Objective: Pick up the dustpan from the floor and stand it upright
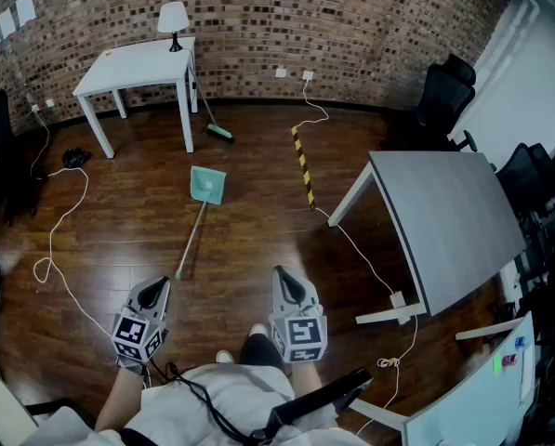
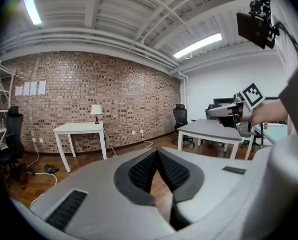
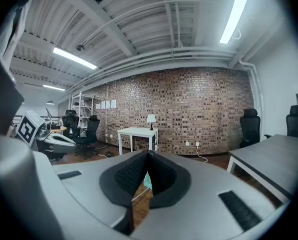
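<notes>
Dustpan (image 1: 207,185): flat on the floor, handle end just ahead of the left gripper (image 1: 155,291), teal pan farther out.
Grippers: both closed, empty; right gripper (image 1: 287,283) beside the left.
Handling: probably light, stiff plastic; grasp the thin handle.

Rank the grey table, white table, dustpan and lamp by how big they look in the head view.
1. grey table
2. white table, though it stands farther from the camera
3. dustpan, long handle included
4. lamp
</notes>
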Demonstrator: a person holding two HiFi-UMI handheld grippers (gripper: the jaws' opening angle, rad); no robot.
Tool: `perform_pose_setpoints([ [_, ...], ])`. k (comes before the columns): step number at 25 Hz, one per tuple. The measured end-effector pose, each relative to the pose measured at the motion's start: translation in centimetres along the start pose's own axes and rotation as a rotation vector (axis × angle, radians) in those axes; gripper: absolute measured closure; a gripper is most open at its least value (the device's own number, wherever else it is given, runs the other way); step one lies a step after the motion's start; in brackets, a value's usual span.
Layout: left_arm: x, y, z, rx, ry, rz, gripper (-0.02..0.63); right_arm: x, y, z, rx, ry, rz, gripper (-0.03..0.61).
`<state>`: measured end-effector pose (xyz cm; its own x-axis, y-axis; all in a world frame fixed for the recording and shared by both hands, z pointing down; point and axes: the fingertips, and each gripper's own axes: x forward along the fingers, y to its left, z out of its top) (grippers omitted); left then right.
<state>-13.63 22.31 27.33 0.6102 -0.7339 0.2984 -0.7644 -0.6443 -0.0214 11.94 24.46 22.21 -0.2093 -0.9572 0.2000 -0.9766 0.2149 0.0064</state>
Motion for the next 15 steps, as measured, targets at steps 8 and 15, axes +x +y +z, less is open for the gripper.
perform_pose_setpoints([
  [8, 6.4, 4.0, 0.6, -0.013, -0.003, 0.023, 0.611, 7.0, -3.4, 0.5, -0.005, -0.018, -0.003, 0.586],
  [15, 18.6, 9.8, 5.1, 0.010, -0.018, 0.085, 0.611, 19.6, -10.2, 1.6, -0.046, -0.023, 0.055, 0.586],
])
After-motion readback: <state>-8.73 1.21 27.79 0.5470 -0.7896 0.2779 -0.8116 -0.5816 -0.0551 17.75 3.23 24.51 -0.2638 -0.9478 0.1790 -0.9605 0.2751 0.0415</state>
